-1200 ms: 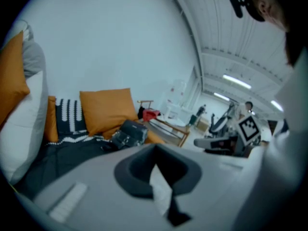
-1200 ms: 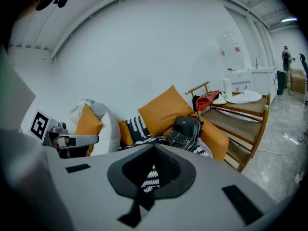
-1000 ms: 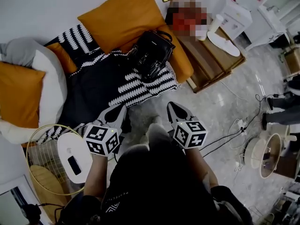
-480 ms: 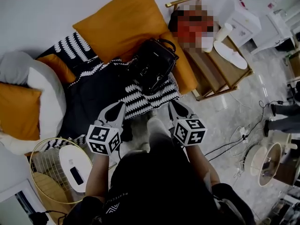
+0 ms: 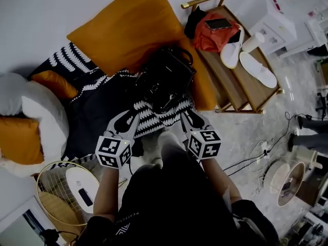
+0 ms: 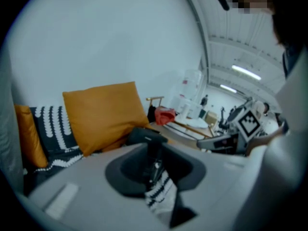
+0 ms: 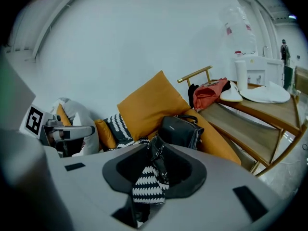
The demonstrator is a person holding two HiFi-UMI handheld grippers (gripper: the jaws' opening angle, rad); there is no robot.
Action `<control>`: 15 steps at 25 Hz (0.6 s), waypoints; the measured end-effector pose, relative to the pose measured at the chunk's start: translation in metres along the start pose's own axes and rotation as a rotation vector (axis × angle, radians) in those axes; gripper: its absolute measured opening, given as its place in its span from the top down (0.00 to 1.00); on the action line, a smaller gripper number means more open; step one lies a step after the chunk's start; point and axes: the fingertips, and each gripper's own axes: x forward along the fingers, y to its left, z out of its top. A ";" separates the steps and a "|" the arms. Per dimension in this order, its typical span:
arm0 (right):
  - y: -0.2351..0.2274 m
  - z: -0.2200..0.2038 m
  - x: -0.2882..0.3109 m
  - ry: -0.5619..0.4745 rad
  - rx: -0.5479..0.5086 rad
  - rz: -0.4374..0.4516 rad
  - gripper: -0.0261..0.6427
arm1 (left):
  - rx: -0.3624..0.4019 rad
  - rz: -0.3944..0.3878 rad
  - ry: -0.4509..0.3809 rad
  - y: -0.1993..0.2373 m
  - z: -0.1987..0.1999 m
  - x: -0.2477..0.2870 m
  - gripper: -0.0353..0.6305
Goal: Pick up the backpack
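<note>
Head view shows the black backpack (image 5: 164,78) lying on a patterned throw (image 5: 154,114), propped against a large orange cushion (image 5: 125,29). The left gripper (image 5: 129,121) and right gripper (image 5: 188,118) sit side by side just short of it. Both gripper views show the jaws parting from a narrow gap, with nothing pinched between them and the bag straight ahead. This looks like the reach, before any grasp. The next move likely calls for wider jaws brought onto the top handle or the bag's sides, then a steady two-handed lift.
</note>
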 end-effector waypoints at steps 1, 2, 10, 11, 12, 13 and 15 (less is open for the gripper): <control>-0.006 0.000 0.006 0.010 0.006 -0.003 0.83 | -0.003 0.000 0.010 0.003 0.001 0.007 0.81; -0.011 0.000 0.012 0.020 0.012 -0.006 0.82 | -0.003 0.000 0.021 0.006 0.001 0.015 0.80; -0.055 0.000 0.061 0.084 0.083 -0.017 0.75 | -0.017 -0.017 0.119 0.021 -0.002 0.083 0.73; -0.059 -0.001 0.067 0.091 0.091 -0.016 0.75 | -0.019 -0.017 0.130 0.023 -0.003 0.091 0.73; -0.063 -0.002 0.073 0.097 0.098 -0.014 0.74 | -0.019 -0.018 0.142 0.025 -0.004 0.098 0.72; -0.067 -0.002 0.080 0.102 0.105 -0.013 0.73 | -0.018 -0.018 0.155 0.028 -0.006 0.105 0.72; -0.075 -0.004 0.092 0.111 0.121 -0.013 0.71 | -0.016 -0.018 0.182 0.034 -0.011 0.119 0.70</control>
